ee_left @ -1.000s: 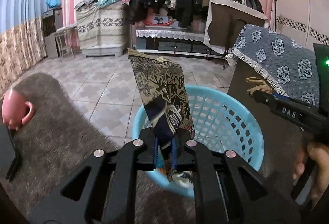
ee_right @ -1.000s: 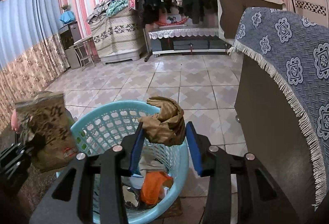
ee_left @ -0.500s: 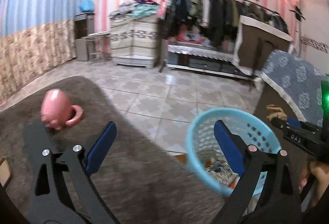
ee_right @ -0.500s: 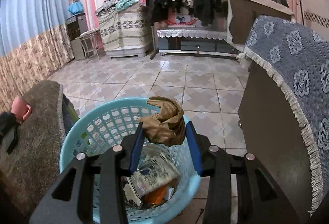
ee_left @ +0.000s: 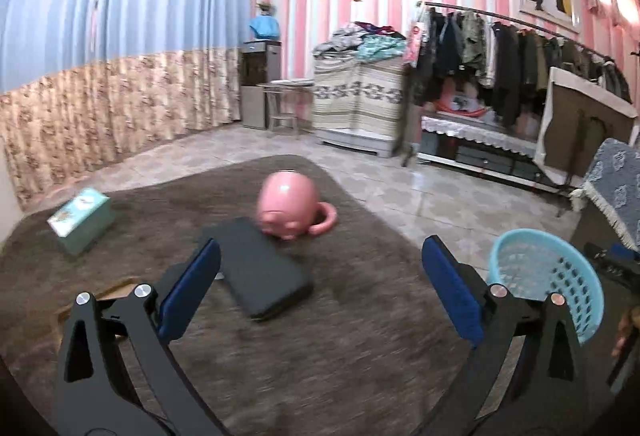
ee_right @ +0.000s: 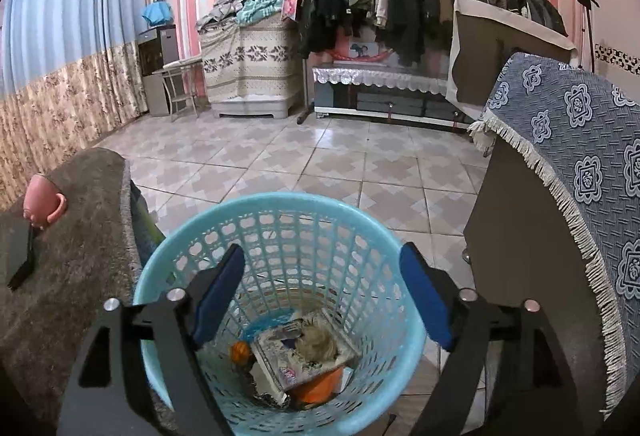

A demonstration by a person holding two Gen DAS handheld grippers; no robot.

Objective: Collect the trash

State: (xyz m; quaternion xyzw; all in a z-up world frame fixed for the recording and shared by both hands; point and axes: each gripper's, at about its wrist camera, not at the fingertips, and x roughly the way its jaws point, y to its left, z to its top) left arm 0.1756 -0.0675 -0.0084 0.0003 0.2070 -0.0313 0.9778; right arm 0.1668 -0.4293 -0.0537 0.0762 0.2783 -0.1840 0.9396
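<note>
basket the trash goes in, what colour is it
Light blue lattice plastic basket, clearest in the right wrist view.

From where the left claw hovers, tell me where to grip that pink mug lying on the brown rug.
Take the pink ceramic mug across its rounded body, coming from above. It lies tipped on the brown shaggy rug with its loop handle sticking out to the right, so close the pads front and back, clear of the handle and the black flat case beside it.
</note>
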